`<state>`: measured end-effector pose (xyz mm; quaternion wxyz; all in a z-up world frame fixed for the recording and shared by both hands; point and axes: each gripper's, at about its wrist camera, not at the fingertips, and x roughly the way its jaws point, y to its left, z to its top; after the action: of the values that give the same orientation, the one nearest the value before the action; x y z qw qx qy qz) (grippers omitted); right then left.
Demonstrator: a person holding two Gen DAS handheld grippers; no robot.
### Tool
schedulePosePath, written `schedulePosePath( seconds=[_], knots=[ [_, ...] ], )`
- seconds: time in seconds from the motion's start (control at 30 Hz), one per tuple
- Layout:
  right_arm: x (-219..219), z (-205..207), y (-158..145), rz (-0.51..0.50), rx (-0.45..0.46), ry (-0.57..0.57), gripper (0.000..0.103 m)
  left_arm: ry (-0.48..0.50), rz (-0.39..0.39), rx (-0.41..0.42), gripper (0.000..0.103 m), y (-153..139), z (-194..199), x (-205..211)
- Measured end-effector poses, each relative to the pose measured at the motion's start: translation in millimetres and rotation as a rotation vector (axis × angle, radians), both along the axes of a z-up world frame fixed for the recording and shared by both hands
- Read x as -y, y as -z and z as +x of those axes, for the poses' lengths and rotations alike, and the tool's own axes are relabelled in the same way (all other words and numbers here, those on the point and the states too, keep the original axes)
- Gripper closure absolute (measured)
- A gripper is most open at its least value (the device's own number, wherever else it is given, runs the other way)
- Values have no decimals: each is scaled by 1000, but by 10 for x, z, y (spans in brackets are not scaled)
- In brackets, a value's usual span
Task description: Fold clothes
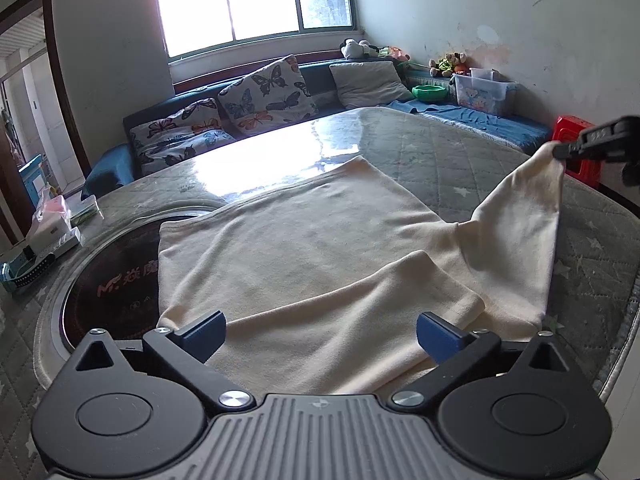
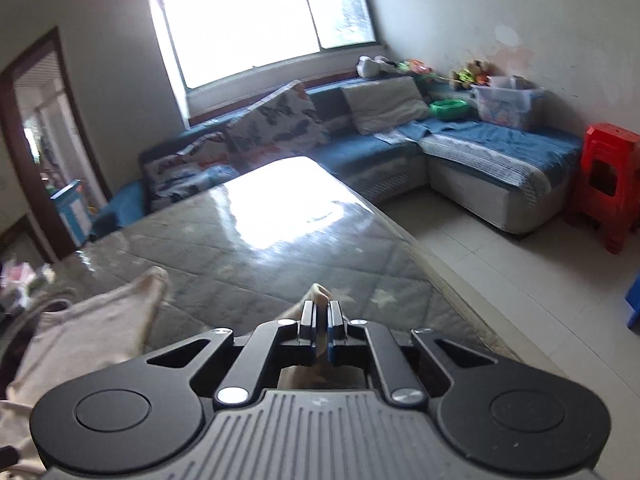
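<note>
A cream garment [image 1: 304,248] lies spread on the quilted table [image 1: 440,152]. One sleeve is folded across its near part. My left gripper [image 1: 320,338] hovers just above the near hem, jaws wide apart, nothing between the blue pads. The other sleeve [image 1: 532,208] is lifted off the table to the right. My right gripper [image 1: 560,150] is shut on that sleeve's cuff. In the right wrist view the right gripper [image 2: 321,312] pinches the cream cuff [image 2: 318,292], and more of the garment [image 2: 84,332] shows at lower left.
A round dark hob plate [image 1: 116,276] is set into the table at left, partly under the garment. Boxes [image 1: 52,232] sit at the table's left edge. A blue corner sofa [image 2: 460,148] with cushions stands behind, a red stool [image 2: 608,184] at right.
</note>
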<state>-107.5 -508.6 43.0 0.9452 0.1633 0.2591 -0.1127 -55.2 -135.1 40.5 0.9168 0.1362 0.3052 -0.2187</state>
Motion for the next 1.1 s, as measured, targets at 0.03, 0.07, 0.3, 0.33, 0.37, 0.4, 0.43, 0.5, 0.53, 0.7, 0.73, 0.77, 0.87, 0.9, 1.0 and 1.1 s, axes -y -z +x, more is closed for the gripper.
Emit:
schedulePosePath(
  seconds=[0.03, 0.07, 0.3, 0.33, 0.37, 0.4, 0.43, 0.5, 0.53, 0.7, 0.73, 0.77, 0.87, 0.9, 1.0, 1.1],
  knots=[
    [-51, -28, -76, -2, 15, -26, 99, -2, -3, -3, 0, 6, 4, -9],
    [-106, -56, -149, -2, 30, -53, 99, -5, -6, -7, 0, 13, 9, -21],
    [-543, -126, -582, 15, 115, -238, 99, -26, -13, -10, 0, 22, -23, -152],
    [-615, -122, -631, 20, 121, -265, 99, -32, -14, -5, 0, 18, -32, -182],
    [-689, -117, -679, 25, 127, -293, 99, -39, -15, 0, 0, 13, -40, -213],
    [-769, -104, -722, 26, 132, -319, 99, -47, -17, 5, 0, 7, -48, -249],
    [-847, -86, -767, 26, 136, -346, 99, -53, -20, 10, 0, 0, -56, -287],
    [-1015, -48, -844, 25, 142, -398, 99, -69, -27, 19, 0, -22, -81, -362],
    [-1104, -28, -878, 25, 144, -423, 99, -77, -31, 24, 0, -31, -91, -398],
    [-1590, 97, -1023, 19, 144, -545, 99, -116, -54, 42, 0, -68, -145, -580],
    [-1693, 121, -1037, 14, 143, -567, 99, -123, -59, 44, 0, -69, -151, -619],
    [-1794, 141, -1047, 9, 140, -591, 99, -129, -64, 46, 0, -69, -160, -657],
    [-2115, 200, -1038, -20, 120, -658, 99, -147, -79, 52, 0, -73, -192, -766],
    [-2209, 215, -1015, -25, 109, -679, 99, -153, -83, 54, 0, -74, -203, -803],
    [-2475, 266, -943, -46, 77, -737, 99, -170, -95, 58, 0, -78, -223, -900],
    [-2705, 346, -835, -54, 38, -787, 99, -187, -105, 59, 0, -83, -230, -987]
  ],
)
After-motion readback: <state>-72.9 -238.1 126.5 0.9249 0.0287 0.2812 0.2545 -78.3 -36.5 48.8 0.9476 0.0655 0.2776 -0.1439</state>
